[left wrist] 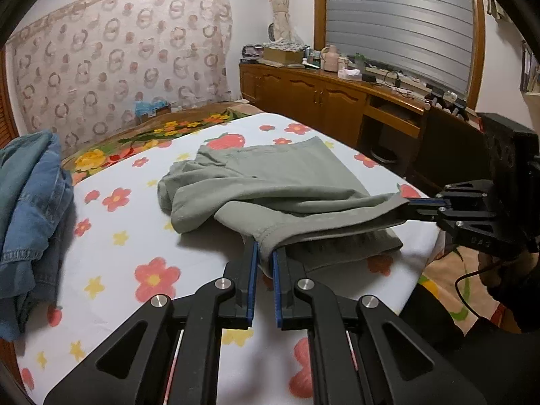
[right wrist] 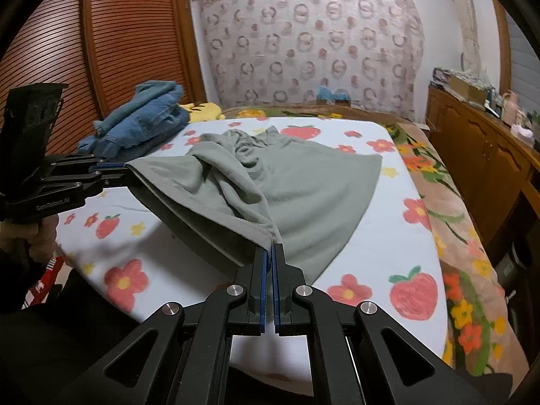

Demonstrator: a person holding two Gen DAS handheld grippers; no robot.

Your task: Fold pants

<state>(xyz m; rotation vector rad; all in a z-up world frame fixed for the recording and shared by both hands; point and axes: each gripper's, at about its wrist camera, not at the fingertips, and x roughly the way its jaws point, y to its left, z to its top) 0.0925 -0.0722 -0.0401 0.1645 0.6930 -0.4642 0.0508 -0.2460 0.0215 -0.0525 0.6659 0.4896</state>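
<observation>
L gripper (left wrist: pixel 265 253) clamped on grey pants (left wrist: pixel 270 175) hem, R gripper (right wrist: pixel 270 253) likewise; hem lifted off bed (left wrist: pixel 118 236)

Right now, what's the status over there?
Left gripper shut on pants hem; right gripper shut on the other corner. Hem lifted, rest on bed. Denim pile off to the side, clear.

A: Where do the pants (right wrist: pixel 297 195) lie?

B: On the sheet (right wrist: pixel 378 270), near its middle. The sheet lies on the bed (right wrist: pixel 455 222).

A: And the grippers?

B: The left gripper (left wrist: pixel 265 248) clamps the near hem; the right gripper (right wrist: pixel 271 249) clamps the same hem further right, lifted off the sheet.

A: What surrounds them?

B: A denim pile (left wrist: pixel 30 202) lies left on the sheet; a cabinet (left wrist: pixel 320 98) stands right of the bed.
</observation>
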